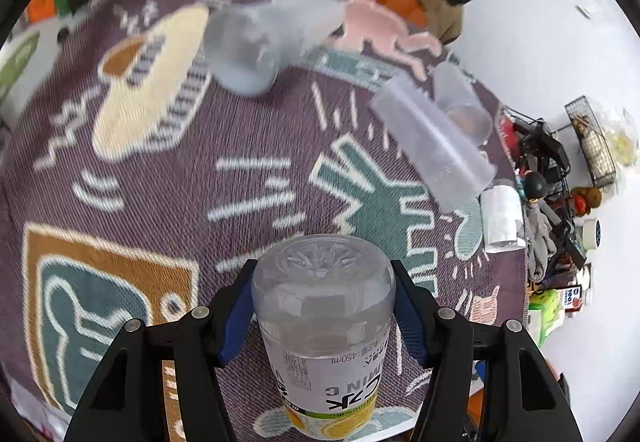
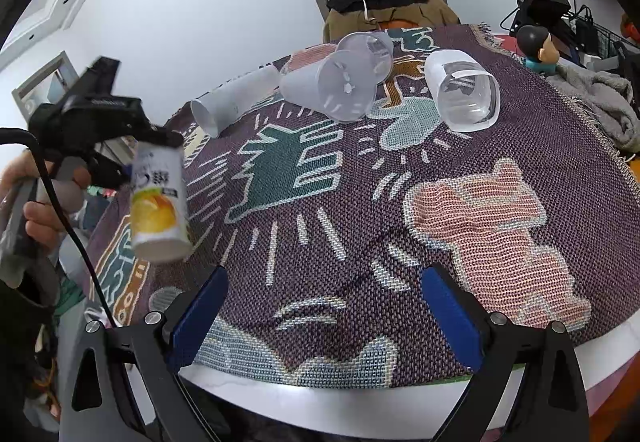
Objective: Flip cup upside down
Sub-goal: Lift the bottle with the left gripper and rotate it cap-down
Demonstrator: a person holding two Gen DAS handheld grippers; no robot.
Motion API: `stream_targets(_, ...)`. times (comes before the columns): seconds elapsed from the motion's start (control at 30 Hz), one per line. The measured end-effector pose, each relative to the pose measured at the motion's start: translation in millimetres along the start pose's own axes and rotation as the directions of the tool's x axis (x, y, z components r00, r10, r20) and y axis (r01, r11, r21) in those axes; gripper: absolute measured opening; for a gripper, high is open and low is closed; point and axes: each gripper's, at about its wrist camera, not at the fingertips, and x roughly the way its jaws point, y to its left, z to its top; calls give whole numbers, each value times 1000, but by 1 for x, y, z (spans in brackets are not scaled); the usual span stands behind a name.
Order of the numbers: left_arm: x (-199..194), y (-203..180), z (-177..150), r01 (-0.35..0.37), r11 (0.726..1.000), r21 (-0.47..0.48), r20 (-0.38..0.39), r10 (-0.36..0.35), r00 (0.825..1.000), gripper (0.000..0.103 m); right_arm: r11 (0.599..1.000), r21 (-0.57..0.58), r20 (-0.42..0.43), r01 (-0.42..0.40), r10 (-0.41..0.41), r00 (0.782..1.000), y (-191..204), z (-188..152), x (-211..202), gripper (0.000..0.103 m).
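Observation:
My left gripper is shut on a clear cup with a yellow lemon label; its base points away from the camera. In the right wrist view the same cup hangs in the left gripper above the table's left edge, base up and open end down. My right gripper is open and empty over the near edge of the patterned cloth. Several other cups lie on their sides on the cloth: a frosted one, a white tube-like one and a clear one with a white label.
A brown bag stands beyond the table's far side by a door. A grey cloth, a figurine and wire baskets crowd the right edge. In the left wrist view cups lie ahead on the cloth.

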Motion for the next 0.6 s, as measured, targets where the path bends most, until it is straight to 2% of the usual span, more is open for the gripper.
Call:
stream_targets(0.17, -15, -17, -6, -64, 989, 130, 120, 49, 992, 64, 1000, -1, 1, 3, -3, 1000, 0, 0, 0, 99)
stream_targets(0.37, -18, -39, -23, -138, 941, 308, 246, 62, 967, 64, 1000, 8, -4, -2, 2, 1000, -2, 0, 1, 99)
stream_targets(0.47, -16, -50, -32, -177, 912, 370, 307, 60, 950, 64, 1000, 13, -5, -2, 2, 1000, -4, -1, 1, 99)
stream_targets(0.6, -18, -62, -41, -227, 870, 439, 399, 38, 916, 64, 1000, 13, -5, 1, -1, 1000, -5, -1, 2, 99)
